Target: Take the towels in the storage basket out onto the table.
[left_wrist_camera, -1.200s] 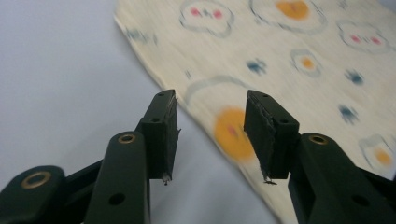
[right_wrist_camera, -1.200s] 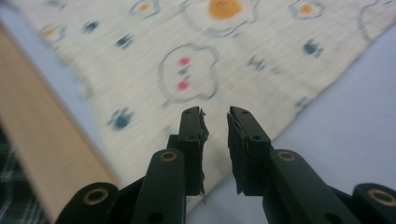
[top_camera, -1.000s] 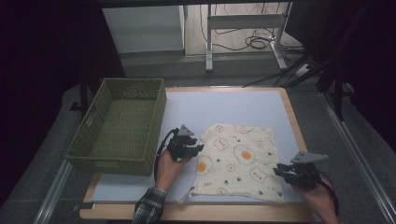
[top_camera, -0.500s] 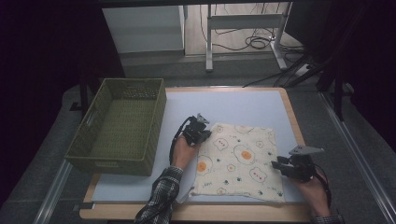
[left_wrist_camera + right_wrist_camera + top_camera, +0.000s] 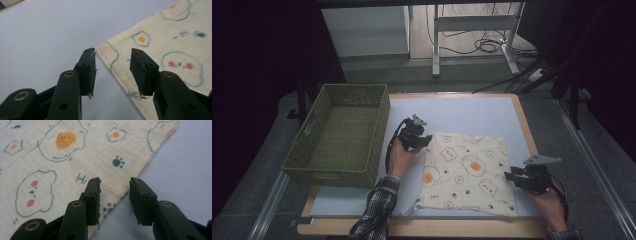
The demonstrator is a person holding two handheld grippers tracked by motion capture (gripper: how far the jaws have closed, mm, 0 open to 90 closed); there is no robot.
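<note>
Thin cotton cloth (image 5: pixel 467 170), printed with eggs and paw marks, is laid flat on the table (image 5: pixel 462 112), right of the basket (image 5: pixel 339 135). It is judged light, soft and limp, so it will sag and fold when lifted; corners and hems are the best places to be taken. The left gripper (image 5: pixel 113 66) is spread at the far left corner, its jaws just reopened, nothing pinched. The right gripper (image 5: pixel 115 195) is also spread, over the right hem, nothing pinched. Free table is left beyond the cloth; the near hem lies close to the table edge.
</note>
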